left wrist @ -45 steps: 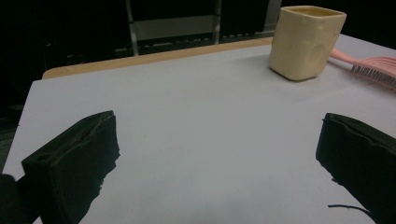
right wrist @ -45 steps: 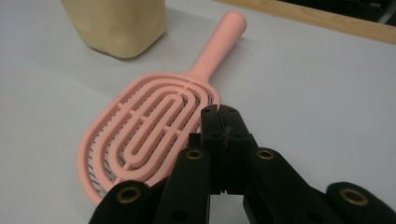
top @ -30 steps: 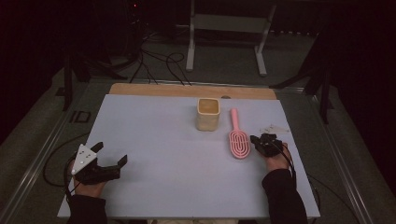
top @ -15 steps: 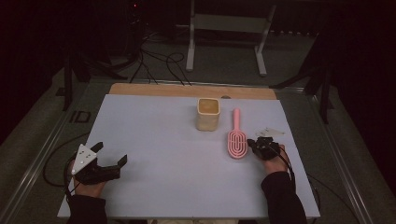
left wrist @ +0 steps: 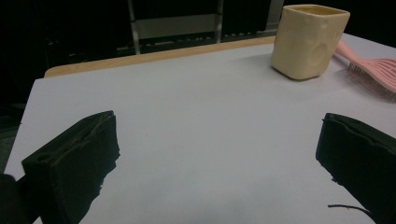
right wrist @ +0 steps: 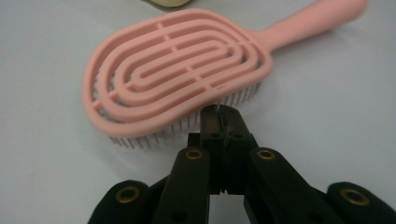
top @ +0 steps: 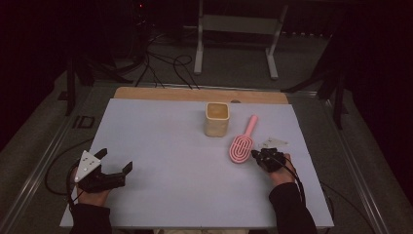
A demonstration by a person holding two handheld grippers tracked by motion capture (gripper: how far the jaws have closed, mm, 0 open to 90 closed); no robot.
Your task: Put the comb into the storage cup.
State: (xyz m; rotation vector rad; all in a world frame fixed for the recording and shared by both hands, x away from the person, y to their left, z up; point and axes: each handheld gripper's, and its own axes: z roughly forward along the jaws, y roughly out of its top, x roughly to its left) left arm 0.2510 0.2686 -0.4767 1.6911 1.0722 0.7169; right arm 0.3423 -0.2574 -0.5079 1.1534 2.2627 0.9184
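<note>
Early stage: nothing lifted yet. Right gripper (top: 257, 155) sits lower right of the high view, jaws pressed together with nothing between them, tips right at the bristle edge of the pink hairbrush (top: 242, 146); the right gripper view puts the closed tips (right wrist: 219, 112) against or just shy of the bristles, contact unclear. The likely work, nudging or picking up the brush, is still to do. Left gripper (top: 114, 165) rests lower left, jaws spread wide and empty, well apart from everything.

Hairbrush lies flat on the white table sheet (top: 160, 146), bristles down, right of centre, handle pointing to the upper right, just beside the cream square cup (top: 216, 118). Oval vented head, concentric ribs, smooth plastic.
</note>
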